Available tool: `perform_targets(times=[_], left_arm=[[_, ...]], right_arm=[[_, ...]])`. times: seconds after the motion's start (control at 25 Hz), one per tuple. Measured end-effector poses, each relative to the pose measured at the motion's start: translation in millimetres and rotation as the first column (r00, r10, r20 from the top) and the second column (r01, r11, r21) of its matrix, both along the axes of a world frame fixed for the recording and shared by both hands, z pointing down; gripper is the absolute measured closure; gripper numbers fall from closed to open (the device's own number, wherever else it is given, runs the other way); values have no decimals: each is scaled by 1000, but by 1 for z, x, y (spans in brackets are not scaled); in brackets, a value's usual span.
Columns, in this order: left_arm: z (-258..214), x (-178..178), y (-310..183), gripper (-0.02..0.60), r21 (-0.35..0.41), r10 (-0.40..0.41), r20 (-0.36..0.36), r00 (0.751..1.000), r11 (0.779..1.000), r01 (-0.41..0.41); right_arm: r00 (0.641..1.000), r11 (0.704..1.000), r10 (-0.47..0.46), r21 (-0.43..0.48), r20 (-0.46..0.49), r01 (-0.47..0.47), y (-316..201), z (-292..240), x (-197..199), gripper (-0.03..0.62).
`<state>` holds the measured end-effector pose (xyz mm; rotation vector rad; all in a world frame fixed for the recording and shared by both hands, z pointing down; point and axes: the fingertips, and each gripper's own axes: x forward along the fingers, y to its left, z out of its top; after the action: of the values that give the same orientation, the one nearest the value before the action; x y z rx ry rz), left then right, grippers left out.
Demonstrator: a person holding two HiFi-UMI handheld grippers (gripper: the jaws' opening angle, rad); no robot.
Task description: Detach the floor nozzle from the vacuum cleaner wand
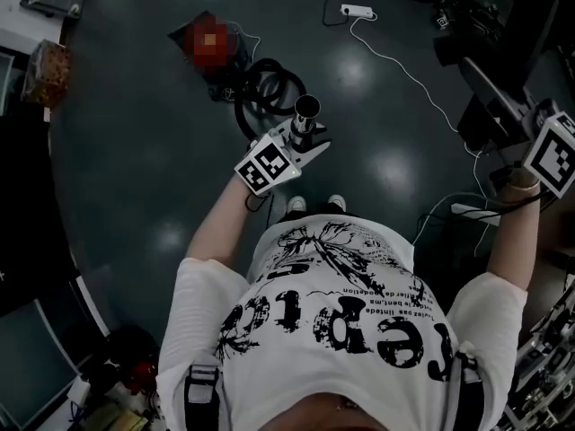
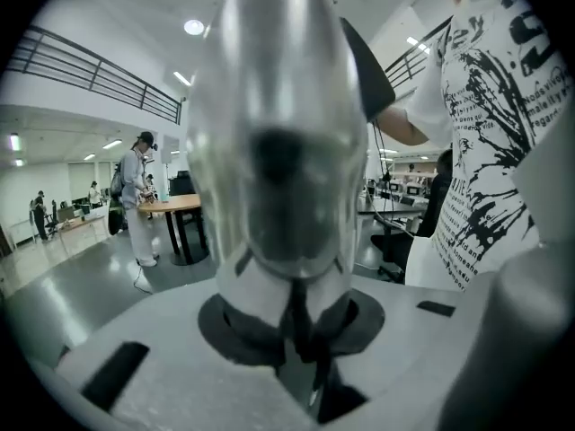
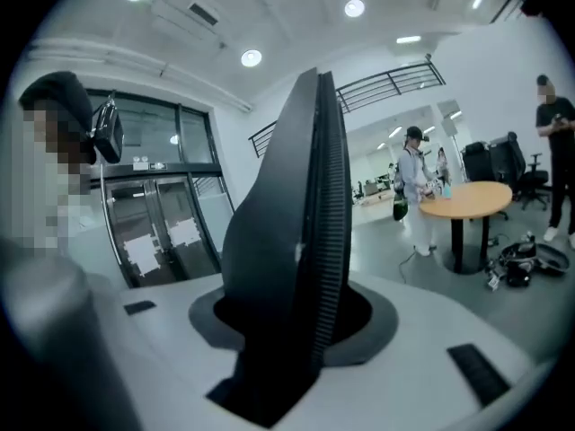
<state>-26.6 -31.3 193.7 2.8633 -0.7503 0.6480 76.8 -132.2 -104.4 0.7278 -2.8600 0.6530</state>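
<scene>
The silver wand (image 1: 305, 115) stands upright in front of me, its open round end facing up. My left gripper (image 1: 301, 142) is shut on it just below that end; in the left gripper view the wand (image 2: 283, 142) fills the middle, pinched between the jaws. Far to the right, apart from the wand, my right gripper (image 1: 526, 142) is shut on the black floor nozzle (image 1: 485, 106). In the right gripper view the nozzle (image 3: 296, 232) stands edge-on between the jaws, with a ribbed strip along its side.
On the dark floor lie the red vacuum body (image 1: 211, 43) and its coiled black hose (image 1: 269, 88). A white power strip (image 1: 358, 11) and its cable run across the floor. My shoes (image 1: 313, 204) are below the wand. People stand by a round table (image 3: 467, 196).
</scene>
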Motion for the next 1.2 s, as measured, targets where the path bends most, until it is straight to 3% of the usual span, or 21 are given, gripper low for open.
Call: perform_targets(times=[0.28,0.6,1.2], left_arm=[[24,-21,-1,492,-21,-26,118,993,999,28],[24,-25,-15,492,-6,-73,90,993,997,74],[59,-58,-30,492,-87,-130,78,988,987,136]], right_arm=[[999,998,-6,-58,-38,4,1,33,-13,428],[997,994,-24,-112,-72,16,-6,79,-45,428],[996,964,-40,-266,-85,16,-23,166,-96,427]])
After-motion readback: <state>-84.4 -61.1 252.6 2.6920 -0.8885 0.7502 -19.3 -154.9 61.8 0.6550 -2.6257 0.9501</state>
